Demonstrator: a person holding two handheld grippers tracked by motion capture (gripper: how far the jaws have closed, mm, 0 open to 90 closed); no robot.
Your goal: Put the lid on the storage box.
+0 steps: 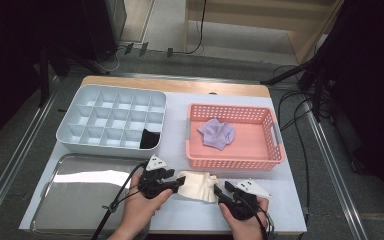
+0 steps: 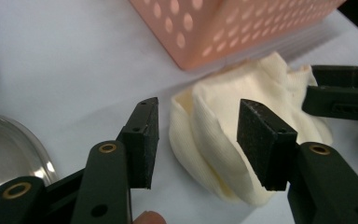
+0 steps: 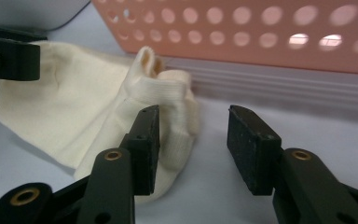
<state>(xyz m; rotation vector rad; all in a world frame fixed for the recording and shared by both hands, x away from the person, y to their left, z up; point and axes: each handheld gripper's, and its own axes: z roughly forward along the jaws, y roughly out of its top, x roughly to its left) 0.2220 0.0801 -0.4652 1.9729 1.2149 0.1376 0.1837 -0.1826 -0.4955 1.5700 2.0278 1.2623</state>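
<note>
- A cream sock [image 1: 198,185], crumpled and ribbed, lies on the desk [image 1: 177,125] near the front edge, just before the pink basket [image 1: 275,150].
- The basket holds a lilac cloth [image 1: 217,133]; the grey divider tray [image 1: 82,107] holds a black item [image 1: 149,139].
- Left tongs [image 1: 180,183] and right tongs [image 1: 217,191] stand half apart at the sock's ends, clamping nothing.

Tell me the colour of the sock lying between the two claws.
Cream, plain ribbed knit; the sock shows best in the left gripper view.

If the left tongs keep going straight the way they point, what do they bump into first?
Most likely the cream sock: it lies right between and ahead of the left tongs, which stand open. Beyond it sit the other tongs, though depth is hard to judge.
</note>
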